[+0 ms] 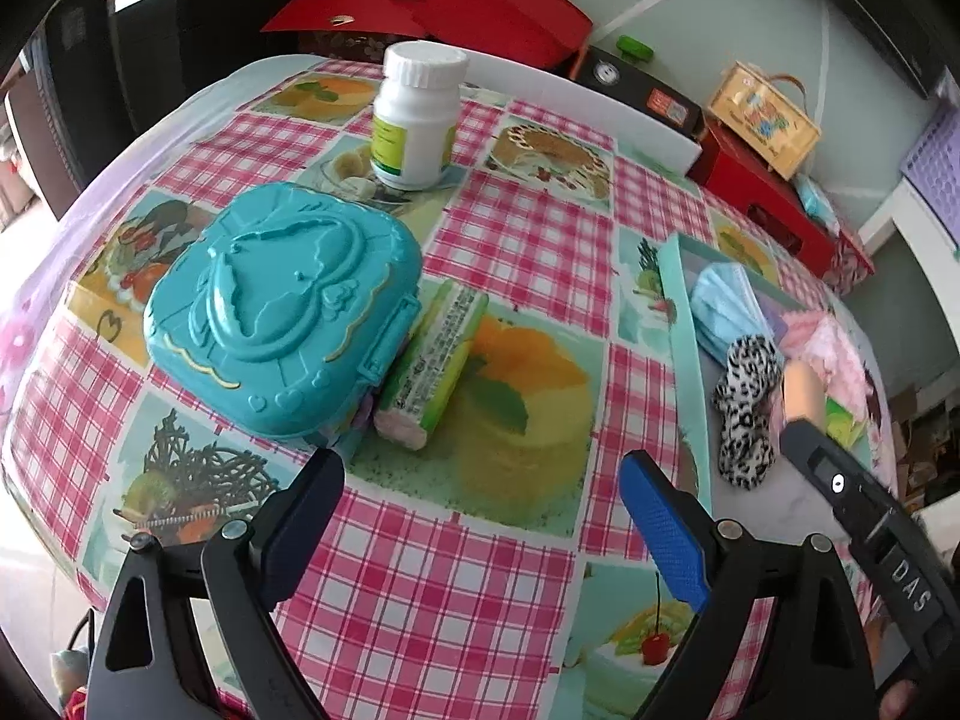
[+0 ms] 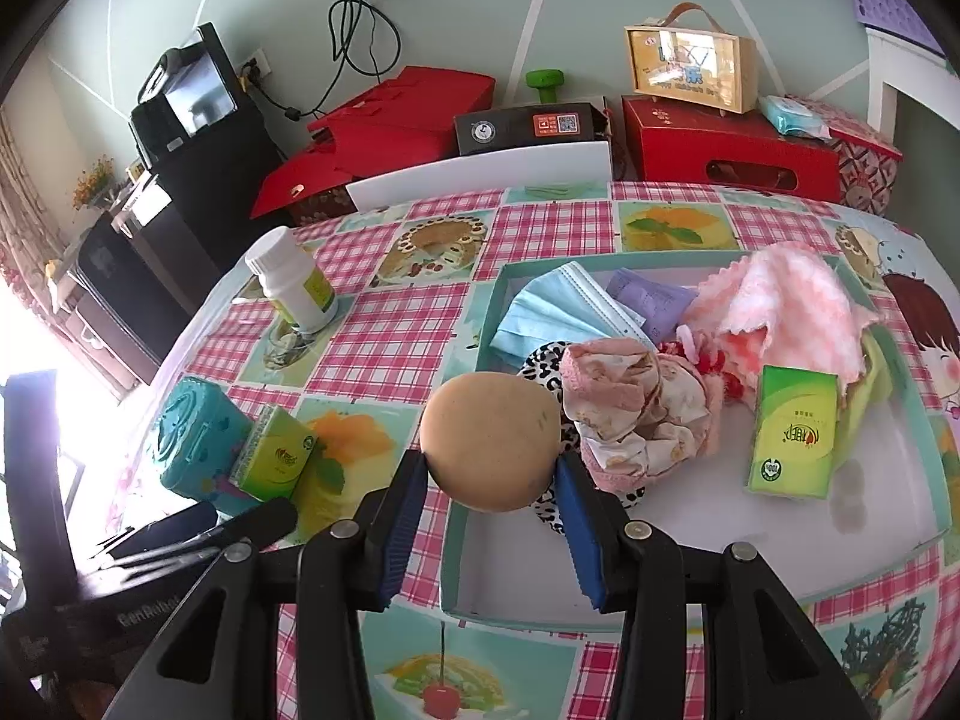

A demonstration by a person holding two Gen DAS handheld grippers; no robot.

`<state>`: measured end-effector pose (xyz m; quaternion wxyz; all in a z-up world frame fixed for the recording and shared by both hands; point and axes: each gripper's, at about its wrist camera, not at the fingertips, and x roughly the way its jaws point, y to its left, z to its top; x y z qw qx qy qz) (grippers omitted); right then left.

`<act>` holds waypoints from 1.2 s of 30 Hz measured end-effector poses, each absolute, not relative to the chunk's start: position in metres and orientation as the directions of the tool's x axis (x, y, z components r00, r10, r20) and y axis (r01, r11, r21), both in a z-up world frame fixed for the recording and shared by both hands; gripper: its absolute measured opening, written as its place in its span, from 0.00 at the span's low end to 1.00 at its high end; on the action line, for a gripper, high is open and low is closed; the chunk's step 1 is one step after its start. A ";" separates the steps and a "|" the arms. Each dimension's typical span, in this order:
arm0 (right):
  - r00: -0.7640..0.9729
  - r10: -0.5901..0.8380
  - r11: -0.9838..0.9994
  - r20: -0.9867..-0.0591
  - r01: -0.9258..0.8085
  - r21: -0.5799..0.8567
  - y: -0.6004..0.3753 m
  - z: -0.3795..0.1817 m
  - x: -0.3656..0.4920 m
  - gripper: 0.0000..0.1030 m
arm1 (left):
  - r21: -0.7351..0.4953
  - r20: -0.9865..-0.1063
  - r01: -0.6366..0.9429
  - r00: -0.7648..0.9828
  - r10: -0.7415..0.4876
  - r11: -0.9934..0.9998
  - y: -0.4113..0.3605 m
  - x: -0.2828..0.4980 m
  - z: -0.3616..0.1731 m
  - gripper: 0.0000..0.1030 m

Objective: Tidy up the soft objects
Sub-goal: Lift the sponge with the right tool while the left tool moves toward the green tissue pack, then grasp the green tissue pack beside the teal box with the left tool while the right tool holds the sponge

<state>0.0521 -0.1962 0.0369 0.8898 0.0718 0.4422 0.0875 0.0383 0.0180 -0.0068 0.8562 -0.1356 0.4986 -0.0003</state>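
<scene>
right gripper (image 2: 489,483) clamping tan round sponge (image 2: 489,441), seemingly no long axis

Tablecloth (image 2: 540,222): glossy printed sheet, smooth, pink check with cake pictures. Case (image 1: 276,312): turquoise moulded plastic, shiny, raised relief on the lid. Bottle (image 1: 417,114): white plastic, ribbed cap, paper label. Tissue packs (image 2: 792,432): slick green film wrap. Tray (image 2: 888,516): smooth white floor, matt teal walls. Face mask (image 2: 552,306): pleated blue non-woven cloth. Towel (image 2: 792,300): fluffy pink cloth. Ball (image 2: 489,438): matt tan, smooth skin, gripped between textured blue pads (image 2: 576,516).
</scene>
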 end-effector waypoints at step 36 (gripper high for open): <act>0.573 0.219 0.976 -0.789 -0.136 0.171 -0.185 0.031 0.053 0.45 | -0.406 -0.874 -0.504 0.458 -0.163 0.762 0.063 0.037 -0.040 0.71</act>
